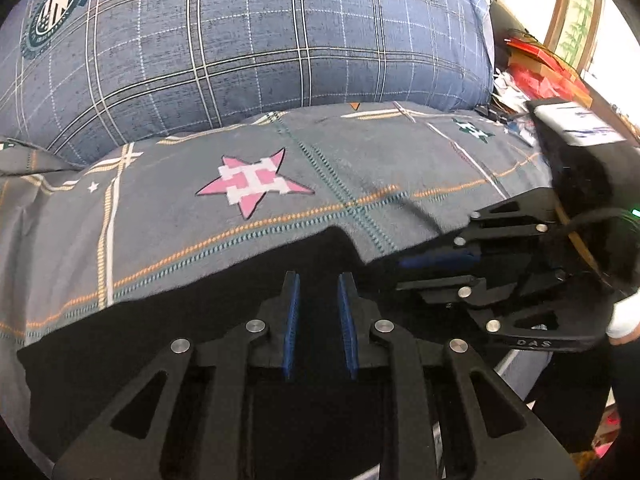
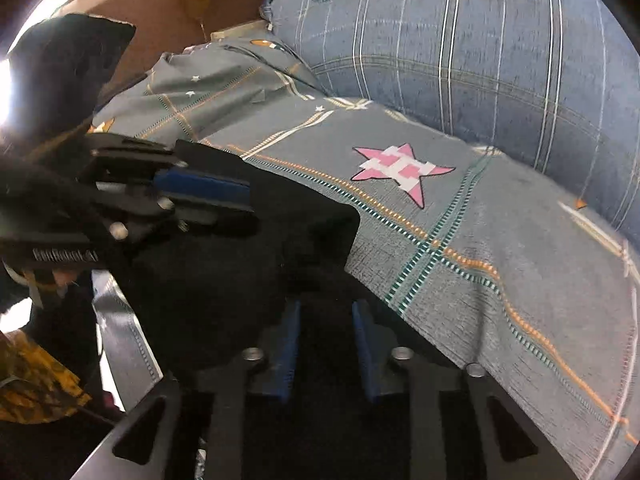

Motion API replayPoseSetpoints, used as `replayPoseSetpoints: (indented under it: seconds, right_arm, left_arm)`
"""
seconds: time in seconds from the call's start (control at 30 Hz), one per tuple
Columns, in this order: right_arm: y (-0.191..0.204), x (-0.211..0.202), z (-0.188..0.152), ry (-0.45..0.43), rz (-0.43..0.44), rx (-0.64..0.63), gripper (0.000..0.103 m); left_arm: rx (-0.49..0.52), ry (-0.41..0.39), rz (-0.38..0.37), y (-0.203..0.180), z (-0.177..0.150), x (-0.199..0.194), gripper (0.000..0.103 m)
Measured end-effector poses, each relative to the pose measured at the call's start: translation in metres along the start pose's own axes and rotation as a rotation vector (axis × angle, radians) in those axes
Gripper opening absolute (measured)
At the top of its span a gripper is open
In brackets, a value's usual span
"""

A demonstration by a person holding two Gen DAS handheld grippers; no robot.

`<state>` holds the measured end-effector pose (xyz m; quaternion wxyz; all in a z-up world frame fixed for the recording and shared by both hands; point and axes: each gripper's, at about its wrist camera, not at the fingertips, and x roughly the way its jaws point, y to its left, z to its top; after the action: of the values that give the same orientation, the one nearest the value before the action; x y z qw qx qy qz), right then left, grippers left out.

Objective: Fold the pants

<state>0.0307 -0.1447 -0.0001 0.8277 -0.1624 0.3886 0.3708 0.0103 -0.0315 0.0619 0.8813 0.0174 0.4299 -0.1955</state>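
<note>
Bed surface: grey cotton sheet (image 1: 400, 160) with orange and teal stitched lines and a pink star print (image 1: 252, 182). A blue plaid pillow (image 1: 260, 40) rests at its far edge. Bright daylight enters beside a wooden frame (image 1: 560, 12).

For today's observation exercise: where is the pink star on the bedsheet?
In both wrist views the pink star lies on the grey sheet, beyond the black pants, near the blue checked pillow.

Grey star-patterned bedsheet (image 1: 360, 168), blue plaid pillow (image 1: 260, 32), perhaps red boxes (image 1: 536, 68) beyond
</note>
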Motion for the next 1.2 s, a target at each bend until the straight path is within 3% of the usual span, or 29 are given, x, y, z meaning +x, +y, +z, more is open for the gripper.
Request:
replayPoseSetpoints:
  seconds: [0.07,0.17,0.27,0.37,0.47,0.57,0.77,0.97,1.07,1.2]
  right_arm:
    - [0.002,-0.007,0.005,0.006,-0.025,-0.023,0.009]
    - [-0.004,-0.015,0.010,-0.022,-0.120,0.010,0.009]
    - [-0.020,-0.004,0.003,-0.026,-0.099,0.103,0.009]
    - [-0.023,-0.007,-0.006,-0.059,-0.112,0.148,0.011]
    - [-0.024,-0.021,-0.006,-0.091,-0.132,0.193,0.019]
    - [-0.017,-0.030,-0.004,-0.127,-0.086,0.205,0.021]
    - [0.003,-0.014,0.014,-0.122,0.037,0.164,0.021]
    - [-0.002,0.026,0.033,-0.085,0.130,0.207,0.024]
    - [-0.001,0.029,0.039,-0.091,0.132,0.171,0.014]
    - [-0.001,0.018,0.043,-0.135,0.070,0.150,0.014]
  left_arm:
    - [-0.008,-0.011,-0.006,-0.001,0.006,0.004,0.019]
    - [0.011,-0.016,0.055,-0.006,0.011,0.017,0.019]
    - [0.017,0.024,0.096,-0.007,0.011,0.043,0.019]
    - [-0.018,-0.016,0.111,0.000,0.015,0.051,0.019]
    - [-0.098,0.013,0.086,0.015,0.024,0.054,0.019]
    - [-0.166,0.011,0.056,0.032,0.023,0.038,0.019]
    - [-0.213,-0.051,0.114,0.063,0.004,-0.016,0.019]
    - [-0.302,-0.065,0.197,0.097,-0.037,-0.050,0.019]
    - [-0.367,-0.064,0.213,0.114,-0.059,-0.062,0.019]
    - [-0.415,-0.054,0.234,0.126,-0.081,-0.060,0.019]
